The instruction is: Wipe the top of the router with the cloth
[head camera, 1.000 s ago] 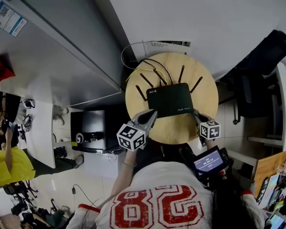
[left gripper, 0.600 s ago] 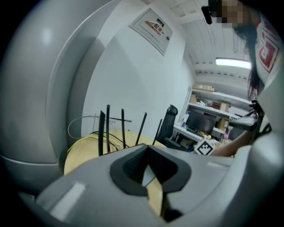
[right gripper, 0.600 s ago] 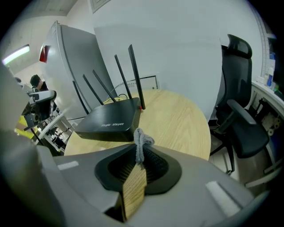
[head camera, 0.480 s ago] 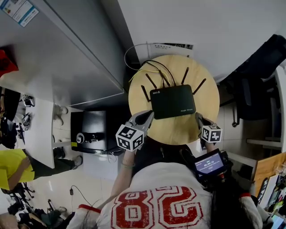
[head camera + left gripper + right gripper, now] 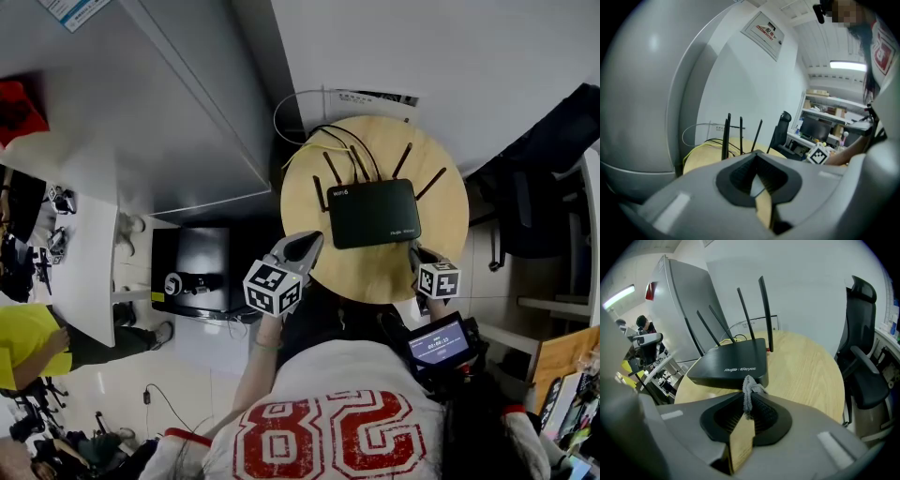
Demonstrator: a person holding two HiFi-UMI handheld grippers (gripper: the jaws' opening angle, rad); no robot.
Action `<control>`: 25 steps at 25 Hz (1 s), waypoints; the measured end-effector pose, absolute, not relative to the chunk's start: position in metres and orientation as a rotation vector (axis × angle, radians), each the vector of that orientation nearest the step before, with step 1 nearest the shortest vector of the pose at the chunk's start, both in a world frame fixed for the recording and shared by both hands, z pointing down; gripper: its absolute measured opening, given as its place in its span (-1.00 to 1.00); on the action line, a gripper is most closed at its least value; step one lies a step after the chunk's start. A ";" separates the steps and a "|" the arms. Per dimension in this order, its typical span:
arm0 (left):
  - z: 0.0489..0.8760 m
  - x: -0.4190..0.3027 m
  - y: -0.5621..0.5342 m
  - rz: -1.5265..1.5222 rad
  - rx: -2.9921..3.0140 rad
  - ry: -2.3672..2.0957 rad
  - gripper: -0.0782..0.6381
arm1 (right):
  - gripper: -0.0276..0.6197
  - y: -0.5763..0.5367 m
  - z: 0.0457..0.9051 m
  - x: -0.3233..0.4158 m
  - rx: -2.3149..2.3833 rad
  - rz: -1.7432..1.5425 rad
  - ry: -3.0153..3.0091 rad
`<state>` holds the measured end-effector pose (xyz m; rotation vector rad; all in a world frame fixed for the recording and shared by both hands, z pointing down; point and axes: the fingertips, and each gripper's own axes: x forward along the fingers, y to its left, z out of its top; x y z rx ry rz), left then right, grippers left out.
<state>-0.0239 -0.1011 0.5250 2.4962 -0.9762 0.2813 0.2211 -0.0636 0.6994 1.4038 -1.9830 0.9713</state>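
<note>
A black router (image 5: 371,213) with several upright antennas lies on a round wooden table (image 5: 375,272). In the right gripper view the router (image 5: 733,364) sits just past the jaws. My right gripper (image 5: 749,397) is shut on a small grey cloth (image 5: 749,389), whose tuft sticks out toward the router's front edge. In the head view the right gripper (image 5: 414,251) is at the router's near right corner. My left gripper (image 5: 314,240) is at the near left corner, beside the table's edge. In its own view the left gripper (image 5: 757,157) is shut with nothing in it.
Black and yellow cables (image 5: 323,136) trail from the router's back to the wall. A black office chair (image 5: 862,357) stands right of the table. A grey cabinet (image 5: 679,310) rises on the left, with a black box (image 5: 192,272) on the floor and a person in yellow (image 5: 28,337) beyond.
The head view has swung, so table and router now sit farther right in the picture. Both grippers stay at the router's near corners, hardly moved relative to it.
</note>
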 end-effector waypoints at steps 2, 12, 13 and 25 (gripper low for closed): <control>0.527 -0.028 -0.100 0.307 2.505 -0.967 -0.77 | -0.78 -0.064 0.701 0.210 1.387 0.975 -1.990; 0.534 -0.056 -0.094 0.372 2.528 -0.909 -0.77 | -0.78 -0.060 0.700 0.147 1.317 0.999 -2.034; 0.535 -0.060 -0.094 0.375 2.529 -0.906 -0.77 | -0.78 -0.059 0.700 0.140 1.309 1.000 -2.038; 0.537 -0.100 -0.101 0.374 2.524 -0.925 -0.77 | -0.78 -0.054 0.702 0.055 1.124 0.981 -2.115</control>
